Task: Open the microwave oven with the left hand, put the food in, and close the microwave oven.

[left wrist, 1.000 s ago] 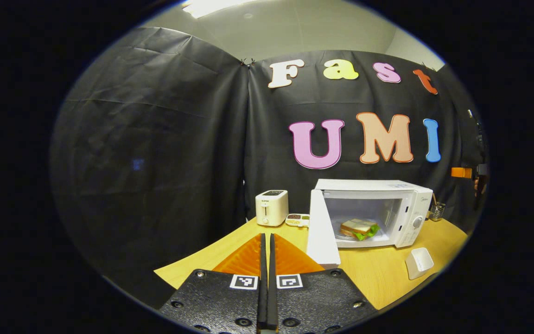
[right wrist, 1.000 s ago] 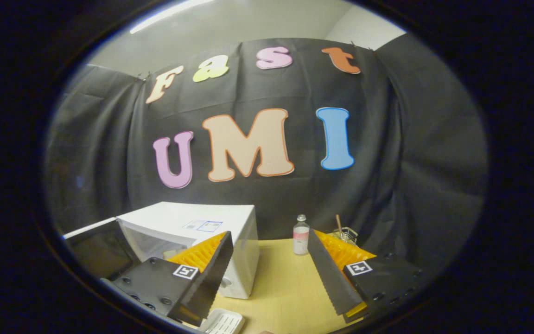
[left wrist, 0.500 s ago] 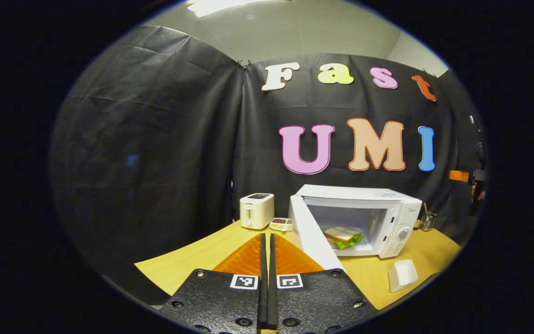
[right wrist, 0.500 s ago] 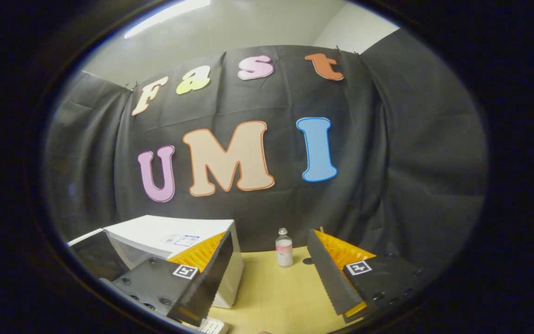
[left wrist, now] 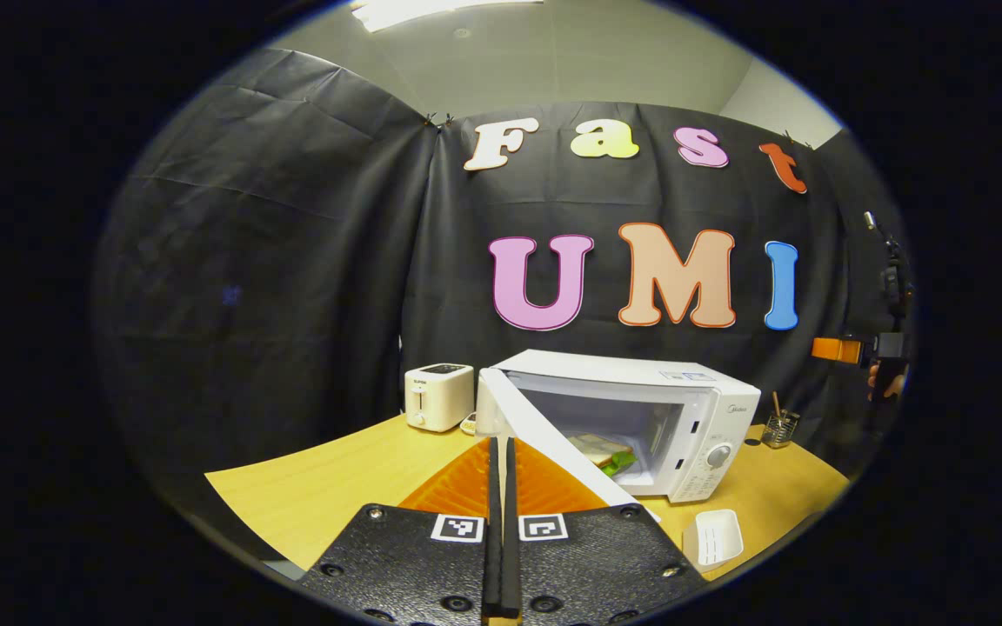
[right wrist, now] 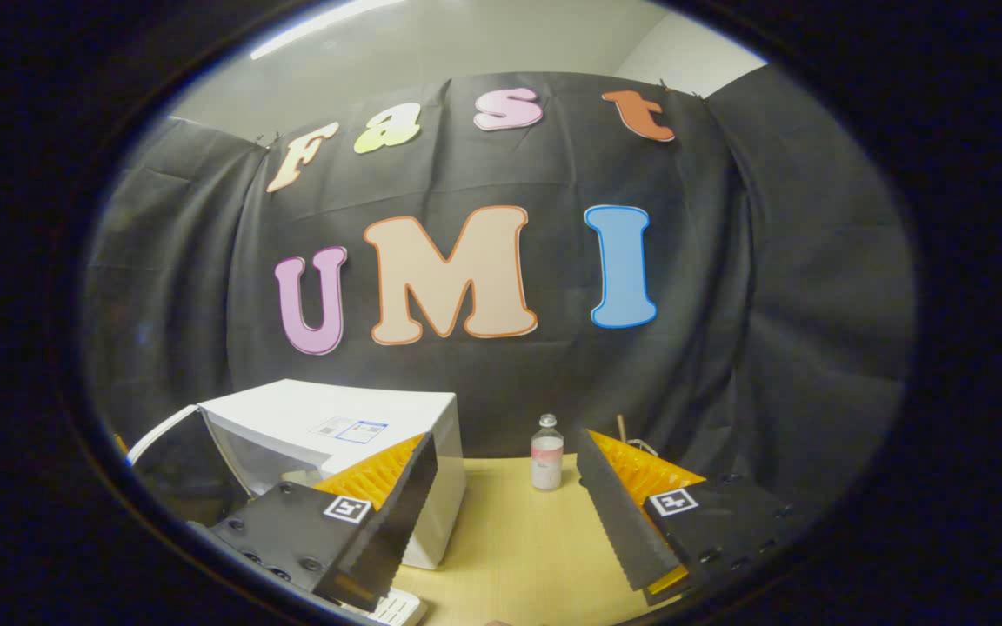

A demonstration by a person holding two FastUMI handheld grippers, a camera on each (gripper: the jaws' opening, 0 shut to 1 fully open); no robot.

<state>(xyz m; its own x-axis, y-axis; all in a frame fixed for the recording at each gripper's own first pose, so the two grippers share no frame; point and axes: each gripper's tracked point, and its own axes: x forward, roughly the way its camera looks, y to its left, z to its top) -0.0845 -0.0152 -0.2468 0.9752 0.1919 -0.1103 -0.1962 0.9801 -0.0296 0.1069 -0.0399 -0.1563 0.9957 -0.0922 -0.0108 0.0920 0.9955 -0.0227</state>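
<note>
The microwave (left wrist: 640, 417) stands on the table (left wrist: 344, 487) with its door (left wrist: 544, 443) swung partly out toward the camera, and the sandwich (left wrist: 601, 450) already lies inside the cavity, so what remains is judged to be the closing of the door. The left tongs (left wrist: 501, 469) are pressed together with nothing between them, their tips pointing at the outer face of the door, close to it; whether they touch it cannot be told. The chief risk is a push that lands near the hinge side or slides off the smooth white panel, which would leave the door ajar rather than latched. A hard shove could also shift the whole microwave back across the table toward the toaster (left wrist: 437, 396) and the small dish beside it. The white tray (left wrist: 713, 537) near the front edge looks empty and sits close to the door's swing, though it appears clear of it. In the right gripper view, the right tongs (right wrist: 501, 513) hang spread wide and empty, above the table beside the microwave, with a small bottle (right wrist: 546, 452) standing farther back; a careless drift of that hand could knock the bottle over. A glass holder (left wrist: 778, 426) with sticks in it stands beyond the microwave's control side.
</note>
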